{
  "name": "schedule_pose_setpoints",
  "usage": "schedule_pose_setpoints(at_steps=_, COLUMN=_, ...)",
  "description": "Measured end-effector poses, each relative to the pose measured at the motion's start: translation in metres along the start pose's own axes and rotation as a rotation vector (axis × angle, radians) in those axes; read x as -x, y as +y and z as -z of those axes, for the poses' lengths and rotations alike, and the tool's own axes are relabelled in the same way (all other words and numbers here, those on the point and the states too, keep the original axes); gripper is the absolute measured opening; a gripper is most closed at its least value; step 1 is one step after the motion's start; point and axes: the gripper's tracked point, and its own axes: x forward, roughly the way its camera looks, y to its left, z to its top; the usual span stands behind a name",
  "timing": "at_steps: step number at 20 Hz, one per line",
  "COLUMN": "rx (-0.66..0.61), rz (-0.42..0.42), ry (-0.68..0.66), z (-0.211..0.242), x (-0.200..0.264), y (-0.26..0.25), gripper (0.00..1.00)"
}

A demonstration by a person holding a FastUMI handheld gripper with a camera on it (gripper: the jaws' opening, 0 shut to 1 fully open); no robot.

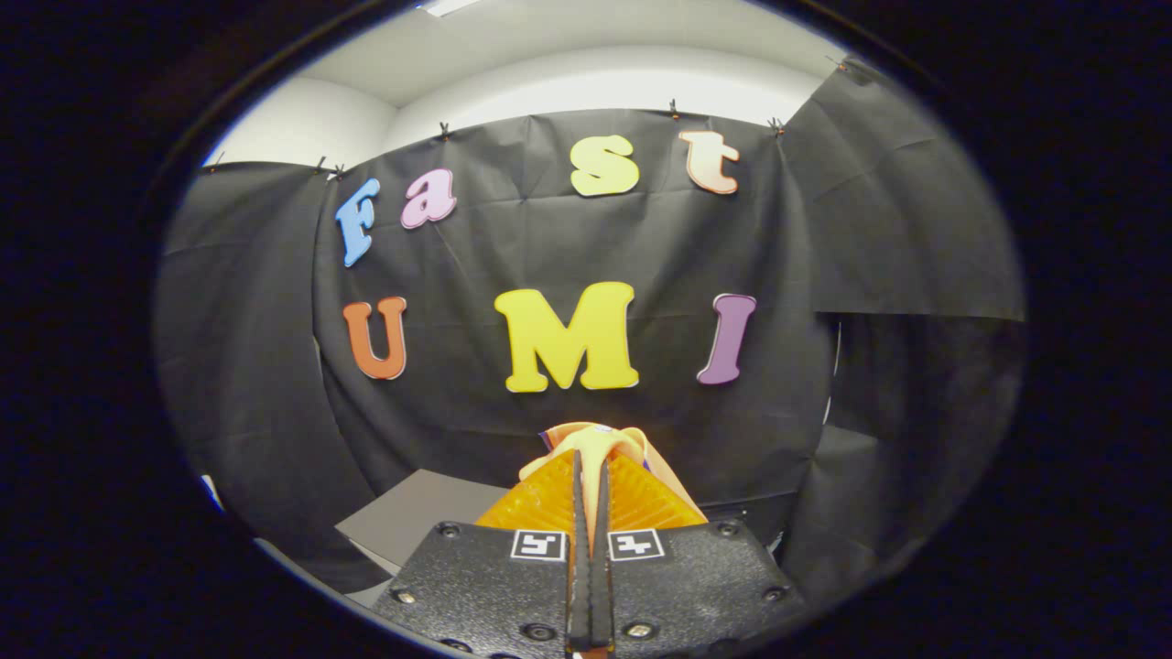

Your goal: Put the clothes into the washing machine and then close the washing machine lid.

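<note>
The tongs (pixel 591 499) are seen closed, the two fingers (pixel 579 513) brought almost together, and a fold of yellow cloth (pixel 600 448) is pinched between them. The cloth is bunched at and just beyond the tips, and it is spread a little to either side there; a trace of another colour is glimpsed in it, too small to be named. Its long axis cannot be told, since what hangs below the tips is hidden by the fingers themselves. The garment is thus carried, lifted clear of any surface, straight ahead of the tongs.

The tongs are held roughly level and aimed at the booth's black wall (pixel 568 256), well above the desk. Below and to the left of the fingers a flat grey panel (pixel 417 522) is seen, set lower than the tongs; whether it belongs to the washing machine cannot be said, and the drum opening is not made out.

It is judged that the carrying step is in hand, and that the coming move depends on the tongs being tipped downward until the opening is brought beneath the held cloth.
</note>
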Motion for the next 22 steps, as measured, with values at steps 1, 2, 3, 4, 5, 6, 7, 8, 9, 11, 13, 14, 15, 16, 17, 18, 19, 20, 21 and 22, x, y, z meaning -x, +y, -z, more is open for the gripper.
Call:
schedule_pose_setpoints(at_steps=1, rx=-0.002, rz=0.009, ry=0.008, z=0.004, x=-0.003, y=-0.013, gripper=0.04)
schedule_pose_setpoints(at_steps=2, rx=-0.005, rz=0.015, ry=0.019, z=0.008, x=-0.006, y=-0.025, gripper=0.04)
schedule_pose_setpoints(at_steps=3, rx=-0.009, rz=0.019, ry=0.031, z=0.014, x=-0.011, y=-0.037, gripper=0.04)
schedule_pose_setpoints(at_steps=4, rx=-0.010, rz=0.022, ry=0.045, z=0.020, x=-0.018, y=-0.050, gripper=0.04)
schedule_pose_setpoints(at_steps=5, rx=-0.006, rz=0.026, ry=0.058, z=0.026, x=-0.023, y=-0.059, gripper=0.04)
schedule_pose_setpoints(at_steps=6, rx=0.001, rz=0.028, ry=0.074, z=0.034, x=-0.028, y=-0.071, gripper=0.04)
schedule_pose_setpoints(at_steps=7, rx=0.006, rz=0.026, ry=0.092, z=0.043, x=-0.035, y=-0.080, gripper=0.04)
schedule_pose_setpoints(at_steps=8, rx=0.006, rz=0.026, ry=0.110, z=0.053, x=-0.042, y=-0.089, gripper=0.04)
schedule_pose_setpoints(at_steps=9, rx=0.003, rz=0.021, ry=0.126, z=0.062, x=-0.049, y=-0.096, gripper=0.04)
schedule_pose_setpoints(at_steps=11, rx=-0.006, rz=0.015, ry=0.172, z=0.087, x=-0.064, y=-0.110, gripper=0.04)
schedule_pose_setpoints(at_steps=13, rx=-0.010, rz=0.008, ry=0.224, z=0.115, x=-0.078, y=-0.121, gripper=0.04)
schedule_pose_setpoints(at_steps=14, rx=-0.011, rz=0.005, ry=0.248, z=0.129, x=-0.085, y=-0.125, gripper=0.04)
schedule_pose_setpoints(at_steps=15, rx=-0.012, rz=-0.001, ry=0.275, z=0.145, x=-0.093, y=-0.130, gripper=0.04)
schedule_pose_setpoints(at_steps=16, rx=-0.014, rz=-0.004, ry=0.303, z=0.160, x=-0.099, y=-0.134, gripper=0.04)
schedule_pose_setpoints(at_steps=17, rx=-0.016, rz=-0.007, ry=0.332, z=0.176, x=-0.106, y=-0.137, gripper=0.04)
schedule_pose_setpoints(at_steps=18, rx=-0.019, rz=-0.010, ry=0.362, z=0.192, x=-0.112, y=-0.140, gripper=0.04)
schedule_pose_setpoints(at_steps=19, rx=-0.021, rz=-0.013, ry=0.391, z=0.208, x=-0.118, y=-0.142, gripper=0.04)
schedule_pose_setpoints(at_steps=20, rx=-0.021, rz=-0.015, ry=0.414, z=0.220, x=-0.123, y=-0.144, gripper=0.04)
schedule_pose_setpoints(at_steps=21, rx=-0.018, rz=-0.016, ry=0.440, z=0.235, x=-0.129, y=-0.146, gripper=0.04)
schedule_pose_setpoints(at_steps=22, rx=-0.015, rz=-0.017, ry=0.465, z=0.248, x=-0.134, y=-0.149, gripper=0.04)
